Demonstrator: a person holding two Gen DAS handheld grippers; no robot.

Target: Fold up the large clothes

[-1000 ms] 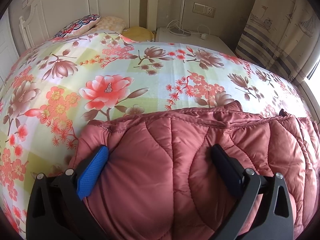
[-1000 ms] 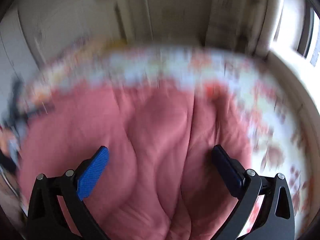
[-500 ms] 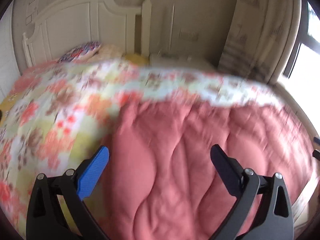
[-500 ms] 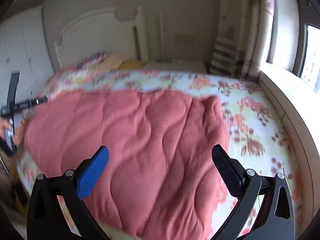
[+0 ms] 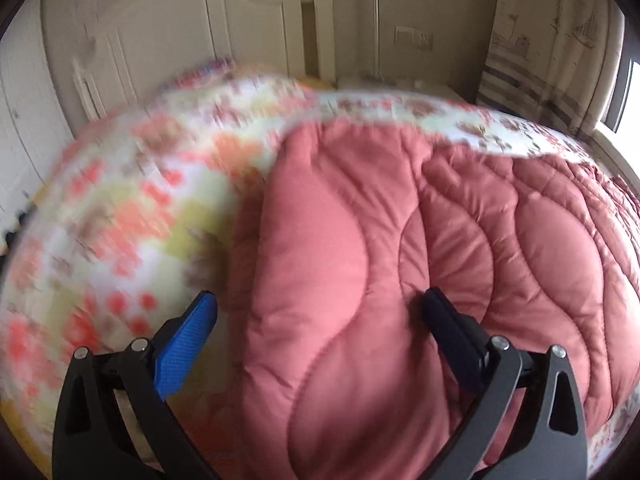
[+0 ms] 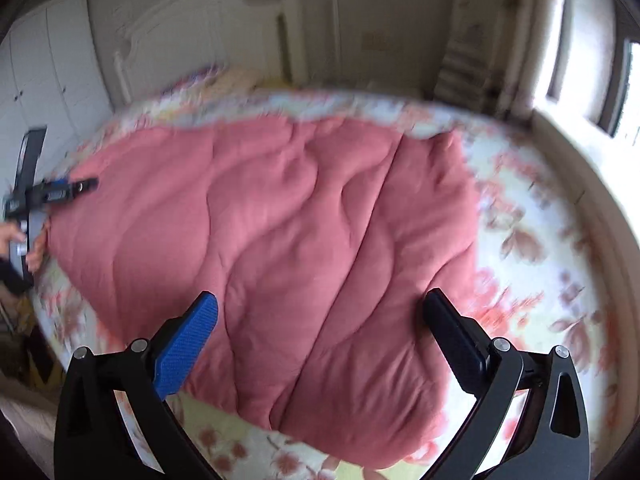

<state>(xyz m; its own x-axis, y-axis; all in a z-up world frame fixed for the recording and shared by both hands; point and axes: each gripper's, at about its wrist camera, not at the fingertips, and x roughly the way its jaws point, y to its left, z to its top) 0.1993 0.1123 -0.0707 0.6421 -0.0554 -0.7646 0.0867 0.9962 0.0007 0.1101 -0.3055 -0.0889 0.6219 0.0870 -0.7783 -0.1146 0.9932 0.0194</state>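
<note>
Broadly, the floral bed [image 6: 532,248] carries the pink quilted jacket [image 6: 280,240] spread across its middle; puffy, soft and probably light, it is best pinched at an edge seam. Above it, the left gripper [image 5: 320,336] and right gripper [image 6: 320,332] gape apart, empty.

The bed [image 6: 540,240] fills both views, dressed in a floral sheet [image 5: 120,220] of red, orange and brown blooms on pale yellow and white, blurred here. Spread flat right on that sheet lies the pink quilted coat [image 6: 280,240], puffy with wavy stitching, its far edge short of the white headboard [image 5: 180,32], with bare sheet showing on every side in the right wrist view. Up at the head end a patterned pillow [image 6: 208,76] is just visible, too smeared to describe further.
</note>
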